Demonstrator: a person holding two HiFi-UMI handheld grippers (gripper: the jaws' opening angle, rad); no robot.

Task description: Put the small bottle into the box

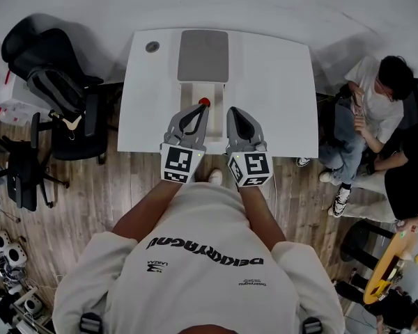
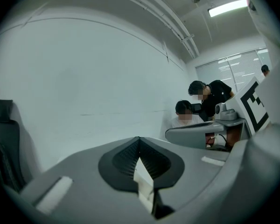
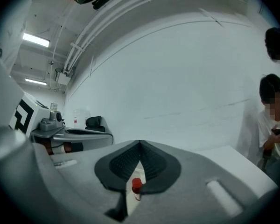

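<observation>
L gripper (image 1: 199, 111) & R gripper (image 1: 235, 111) sit side by side over the table (image 1: 279, 82) near edge. Both have jaws closed tip to tip, nothing in them. Small bottle (image 1: 204, 103), red cap, upright just past L tip, at the pale box (image 1: 191, 92) — inside or beside, can't tell.

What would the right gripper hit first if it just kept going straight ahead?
Probably the small bottle: its red cap shows just past the shut jaws of the right gripper, a little low. Height is hard to judge; it might instead pass above it, over the table.
</observation>
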